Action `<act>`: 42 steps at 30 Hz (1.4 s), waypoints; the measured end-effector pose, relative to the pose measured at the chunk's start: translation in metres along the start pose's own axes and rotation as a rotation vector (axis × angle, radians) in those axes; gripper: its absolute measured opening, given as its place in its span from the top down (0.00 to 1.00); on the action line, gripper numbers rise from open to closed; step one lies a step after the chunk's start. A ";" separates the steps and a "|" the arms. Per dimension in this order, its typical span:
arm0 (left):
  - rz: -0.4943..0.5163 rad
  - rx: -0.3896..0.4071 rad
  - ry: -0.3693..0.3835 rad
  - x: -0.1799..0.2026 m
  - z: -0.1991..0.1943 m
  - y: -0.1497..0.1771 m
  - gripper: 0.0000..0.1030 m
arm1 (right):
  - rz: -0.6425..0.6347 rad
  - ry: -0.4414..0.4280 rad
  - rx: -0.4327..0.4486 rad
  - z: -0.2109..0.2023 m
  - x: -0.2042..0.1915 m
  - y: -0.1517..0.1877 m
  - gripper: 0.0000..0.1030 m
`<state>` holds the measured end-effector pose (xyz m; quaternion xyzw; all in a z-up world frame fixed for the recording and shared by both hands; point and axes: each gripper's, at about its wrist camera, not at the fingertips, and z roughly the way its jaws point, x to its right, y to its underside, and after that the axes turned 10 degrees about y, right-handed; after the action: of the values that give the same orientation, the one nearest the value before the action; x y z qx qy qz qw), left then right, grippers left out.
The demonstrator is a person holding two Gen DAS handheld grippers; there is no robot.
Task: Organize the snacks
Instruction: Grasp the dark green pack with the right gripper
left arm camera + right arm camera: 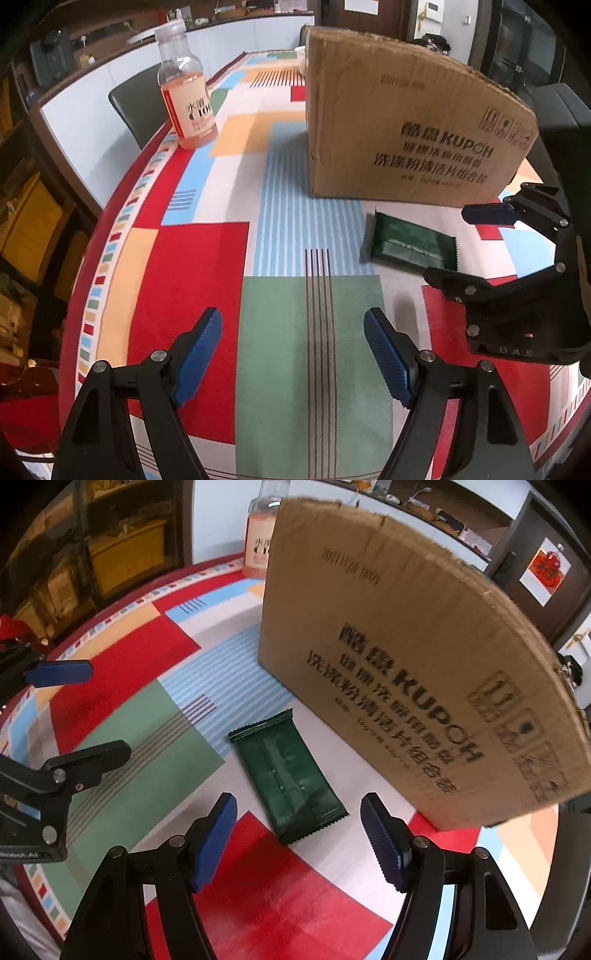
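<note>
A dark green snack packet (288, 775) lies flat on the patterned tablecloth, just in front of a brown cardboard box (424, 664). It also shows in the left wrist view (406, 240), in front of the same box (399, 129). My right gripper (299, 834) is open and empty, just short of the packet's near end; it also shows in the left wrist view (454, 247). My left gripper (293, 350) is open and empty over the green patch of the cloth, left of the packet; it also shows in the right wrist view (99, 712).
A plastic bottle of orange drink (186, 92) stands near the table's left edge, behind and left of the box; it also shows in the right wrist view (260, 542). A dark chair (136, 99) stands beyond that edge. The table's red border (110, 229) curves along the left.
</note>
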<state>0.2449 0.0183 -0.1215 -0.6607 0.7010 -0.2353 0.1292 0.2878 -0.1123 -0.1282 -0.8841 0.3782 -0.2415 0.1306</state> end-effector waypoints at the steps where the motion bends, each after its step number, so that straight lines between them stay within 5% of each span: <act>1: -0.004 -0.006 0.001 0.000 0.002 0.000 0.23 | -0.001 0.000 -0.006 0.004 0.000 -0.001 0.32; 21: -0.067 -0.017 -0.014 -0.014 0.023 -0.012 0.23 | 0.098 -0.104 -0.037 0.051 -0.003 -0.029 0.33; 27: -0.066 -0.013 -0.013 -0.013 0.023 -0.012 0.23 | 0.122 -0.134 -0.023 0.047 -0.005 -0.024 0.55; 42: -0.051 0.030 -0.013 -0.008 0.006 -0.012 0.23 | 0.216 -0.129 0.015 0.018 0.009 -0.001 0.57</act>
<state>0.2595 0.0254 -0.1215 -0.6779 0.6793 -0.2449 0.1376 0.3035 -0.1174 -0.1404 -0.8510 0.4600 -0.1715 0.1866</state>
